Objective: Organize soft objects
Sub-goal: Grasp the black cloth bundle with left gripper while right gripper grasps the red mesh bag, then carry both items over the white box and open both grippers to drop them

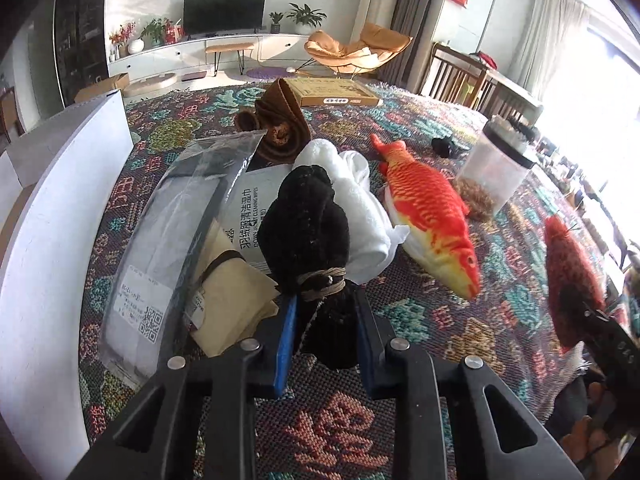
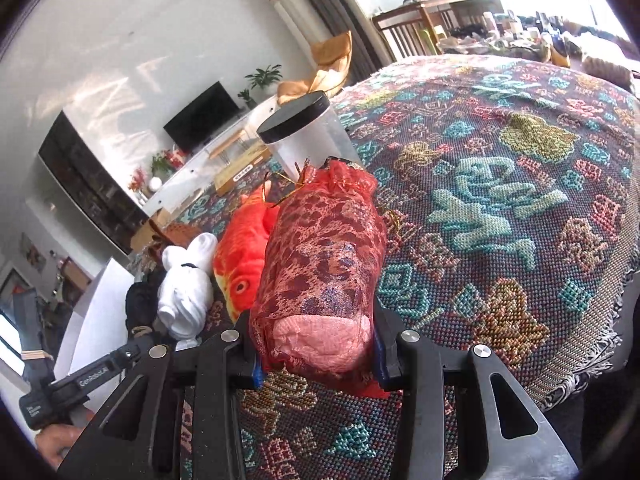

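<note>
Both tools are gripping: the left tool (image 1: 326, 320) is pinching a black cord-tied cloth bundle (image 1: 308, 236), the right tool (image 2: 316, 360) a red mesh-wrapped pink bundle (image 2: 320, 264), above the patterned woven tabletop (image 2: 500, 200). Next, I'd judge, each needs carrying to a grouping spot.

In the left wrist view, a tied cloth bundle (image 1: 308, 236) sits between the jaws of the left gripper (image 1: 326, 320), over the patterned cloth (image 1: 440, 320) that covers the counter. Just behind it lies a rolled towel (image 1: 356, 196), touching it. Left of both lie a wipes packet (image 1: 250, 208) and a plastic-wrapped parcel (image 1: 172, 240), the packet partly on the parcel. Behind the towel sits a coiled fabric roll (image 1: 280, 128), and behind that a flat box (image 1: 332, 92). Right of the towel lies a plush fish (image 1: 428, 216); further right stands a lidded jar (image 1: 498, 164). At the far right the right gripper (image 2: 316, 344) holds a mesh pouch (image 2: 320, 256).
</note>
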The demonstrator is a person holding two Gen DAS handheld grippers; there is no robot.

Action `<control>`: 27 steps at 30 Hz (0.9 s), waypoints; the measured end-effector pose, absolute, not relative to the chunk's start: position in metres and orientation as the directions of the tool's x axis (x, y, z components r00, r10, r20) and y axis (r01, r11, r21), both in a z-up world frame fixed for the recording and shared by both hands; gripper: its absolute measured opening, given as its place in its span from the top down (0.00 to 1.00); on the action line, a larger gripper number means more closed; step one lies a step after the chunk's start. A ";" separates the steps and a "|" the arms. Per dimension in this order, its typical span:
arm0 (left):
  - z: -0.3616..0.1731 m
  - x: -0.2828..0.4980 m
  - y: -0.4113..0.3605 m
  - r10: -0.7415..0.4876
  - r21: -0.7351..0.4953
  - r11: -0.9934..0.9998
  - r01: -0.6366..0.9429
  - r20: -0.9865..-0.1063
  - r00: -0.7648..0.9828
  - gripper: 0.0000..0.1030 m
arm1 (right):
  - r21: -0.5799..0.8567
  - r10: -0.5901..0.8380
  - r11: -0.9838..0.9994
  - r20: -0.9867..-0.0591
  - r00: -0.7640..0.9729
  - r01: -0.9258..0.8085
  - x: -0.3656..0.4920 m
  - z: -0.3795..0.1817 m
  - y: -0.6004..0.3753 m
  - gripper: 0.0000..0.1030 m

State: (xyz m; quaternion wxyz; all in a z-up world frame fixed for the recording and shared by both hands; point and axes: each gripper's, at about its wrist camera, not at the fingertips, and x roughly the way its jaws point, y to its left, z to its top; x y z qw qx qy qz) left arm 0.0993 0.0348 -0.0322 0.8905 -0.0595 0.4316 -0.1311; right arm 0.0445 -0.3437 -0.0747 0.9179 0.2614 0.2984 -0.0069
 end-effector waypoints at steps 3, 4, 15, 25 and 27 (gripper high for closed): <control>-0.002 0.078 0.061 -0.383 -0.338 0.921 0.195 -0.686 0.619 0.74 | 0.460 0.148 0.874 -0.562 0.814 0.159 0.043 -0.070 -0.340 0.59; 0.008 0.071 0.072 -0.403 -0.366 0.910 0.195 -0.666 0.628 0.74 | 0.457 0.165 0.878 -0.573 0.803 0.146 0.044 -0.068 -0.336 0.59; 0.058 0.009 0.267 -0.081 -0.244 0.965 -0.101 -0.637 0.766 0.73 | 0.422 0.600 0.799 -0.524 0.605 -0.427 0.063 0.028 -0.120 0.60; 0.015 -0.020 0.350 0.192 -0.140 0.908 -0.395 -0.698 0.690 0.10 | 0.625 0.790 0.563 -0.600 0.129 -0.540 0.099 -0.009 0.053 0.23; 0.014 -0.024 0.347 0.181 -0.157 0.908 -0.388 -0.688 0.703 0.10 | 0.595 0.773 0.597 -0.607 0.186 -0.538 0.102 -0.016 0.033 0.23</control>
